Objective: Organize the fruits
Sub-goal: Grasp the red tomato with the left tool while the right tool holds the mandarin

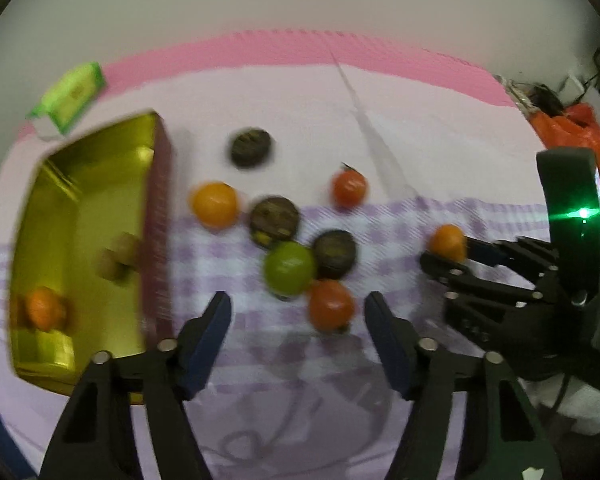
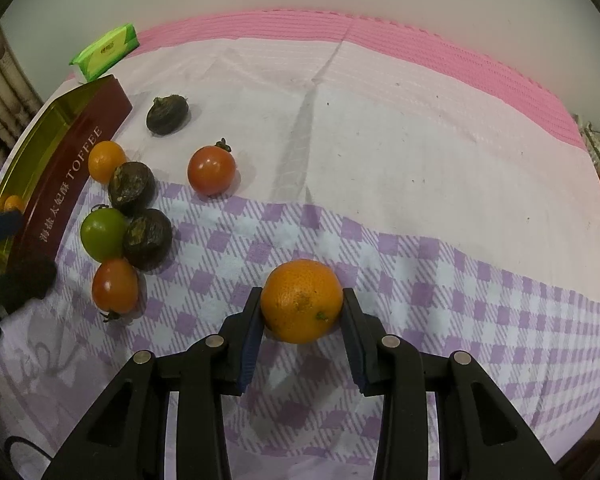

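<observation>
Fruit on the checked cloth (image 2: pixel 440 264), one orange in the tongs

The right gripper (image 2: pixel 302 320) is clenched on an orange (image 2: pixel 302 301) over the cloth. The left gripper (image 1: pixel 298 312) stands released, nothing between its fingers — a red tomato (image 1: pixel 331 305) lies just beyond them. The gold toffee tin (image 1: pixel 80 240) (a small orange fruit (image 1: pixel 44 309) inside) sits beside the loose pile.

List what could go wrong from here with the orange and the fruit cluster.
1. The right claw pinches the orange only at its sides near the fingertips; being round, it could slip out and roll across the cloth.
2. The left claw stands open, empty, just before the red tomato, which touches the green tomato; closing there may knock neighbours away.
3. The tin has an upright wall, so fruit carried low could strike it.
</observation>
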A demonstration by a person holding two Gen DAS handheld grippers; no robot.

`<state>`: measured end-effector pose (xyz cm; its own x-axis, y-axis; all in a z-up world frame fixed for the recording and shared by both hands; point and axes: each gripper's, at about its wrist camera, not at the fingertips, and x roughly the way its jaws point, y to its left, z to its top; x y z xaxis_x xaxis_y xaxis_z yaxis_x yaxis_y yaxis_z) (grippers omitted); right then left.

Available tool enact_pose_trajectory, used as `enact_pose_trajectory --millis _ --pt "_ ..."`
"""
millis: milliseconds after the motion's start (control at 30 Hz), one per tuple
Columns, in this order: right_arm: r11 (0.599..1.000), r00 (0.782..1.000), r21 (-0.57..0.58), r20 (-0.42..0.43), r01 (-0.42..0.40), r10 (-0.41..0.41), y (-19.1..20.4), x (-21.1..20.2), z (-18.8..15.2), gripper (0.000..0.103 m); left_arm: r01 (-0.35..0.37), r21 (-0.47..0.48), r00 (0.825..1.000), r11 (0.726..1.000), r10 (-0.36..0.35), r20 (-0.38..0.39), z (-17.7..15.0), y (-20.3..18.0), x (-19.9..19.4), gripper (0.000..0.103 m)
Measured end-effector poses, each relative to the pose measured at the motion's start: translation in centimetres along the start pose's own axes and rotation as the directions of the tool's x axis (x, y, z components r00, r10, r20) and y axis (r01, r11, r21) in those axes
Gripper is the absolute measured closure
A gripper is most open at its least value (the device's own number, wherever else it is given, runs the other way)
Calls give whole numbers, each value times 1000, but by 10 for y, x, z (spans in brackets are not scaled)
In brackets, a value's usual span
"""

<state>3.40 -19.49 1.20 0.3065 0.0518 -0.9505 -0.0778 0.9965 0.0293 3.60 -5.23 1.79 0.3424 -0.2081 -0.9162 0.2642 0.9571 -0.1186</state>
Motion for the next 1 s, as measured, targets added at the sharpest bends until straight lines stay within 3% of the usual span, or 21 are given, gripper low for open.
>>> enact_pose_trajectory --millis 133,567,700,1000 --pt "1000 1000 -2 0 -1 1 -4 -1 -1 65 59 -57 997 997 -62 -48 3 1 16 58" --pt "1000 1000 -3 3 1 0 -3 0 -2 62 28 -55 995 998 -33 -89 7 -7 41 64" --pt "1000 1000 -5 4 4 -4 -3 1 -2 62 45 -67 993 997 -52 -109 6 -4 47 74" --pt "1000 1000 -7 4 6 -6 -2 0 -2 62 46 -42 994 998 -50 -98 -1 0 36 74"
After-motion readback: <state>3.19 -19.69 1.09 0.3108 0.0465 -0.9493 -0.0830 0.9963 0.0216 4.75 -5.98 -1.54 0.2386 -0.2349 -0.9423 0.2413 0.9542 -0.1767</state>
